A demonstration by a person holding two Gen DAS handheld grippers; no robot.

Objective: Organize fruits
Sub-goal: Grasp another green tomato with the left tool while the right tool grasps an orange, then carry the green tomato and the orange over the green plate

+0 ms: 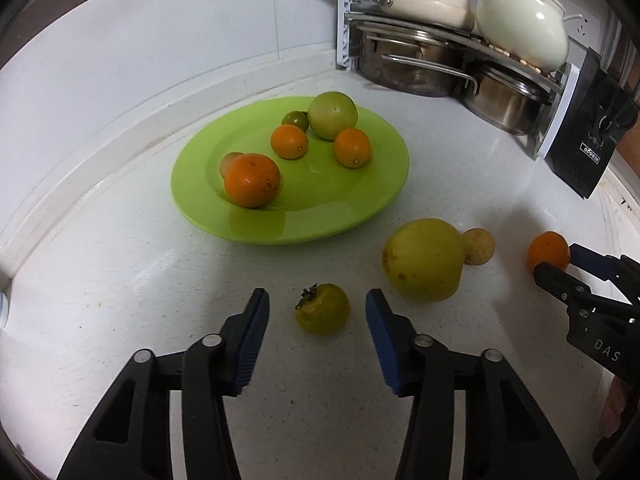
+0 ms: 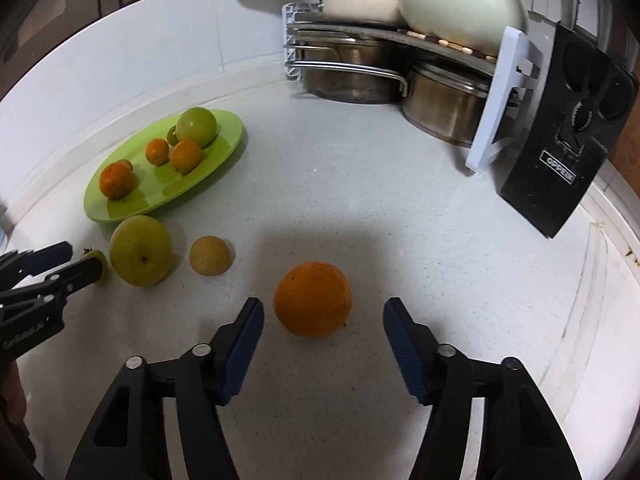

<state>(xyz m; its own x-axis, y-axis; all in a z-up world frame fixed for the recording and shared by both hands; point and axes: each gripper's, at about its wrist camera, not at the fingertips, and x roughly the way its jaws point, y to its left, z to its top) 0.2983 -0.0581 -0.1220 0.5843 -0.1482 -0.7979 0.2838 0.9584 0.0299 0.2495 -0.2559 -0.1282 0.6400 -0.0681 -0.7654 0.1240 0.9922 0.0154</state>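
On my far left the green plate [image 1: 188, 184] sits on the white counter [image 1: 120, 300], near the wall. It carries six fruits: an orange [image 1: 252, 180] at its near left with a small brownish fruit [image 1: 229, 162] tucked behind and touching it, two small oranges [image 1: 289, 141] further back, a big green fruit [image 1: 333, 115] and a small dark green one [image 1: 295, 119] beside it.

My left gripper [image 1: 316, 310] is spread wide, with the small green tomato [image 1: 323, 309] lying on the counter between the pads; neither pad touches it. Just to its right lies the yellow-green pear [image 1: 422, 266], near the plate's rim, and the small tan fruit [image 1: 479, 246] sits against the pear's far side.

Further right, my right gripper [image 2: 324, 318] is also wide open around the loose orange [image 2: 313, 299]. The orange sits closer to the left pad [image 2: 244, 344], with a clear gap to the right one, and I am not holding it.

At the back right, a rack [image 2: 494, 100] holds steel pots [image 2: 444, 114] below and cream cookware [image 2: 460, 4] on top, with a black block [image 2: 560, 152] leaning beside it.
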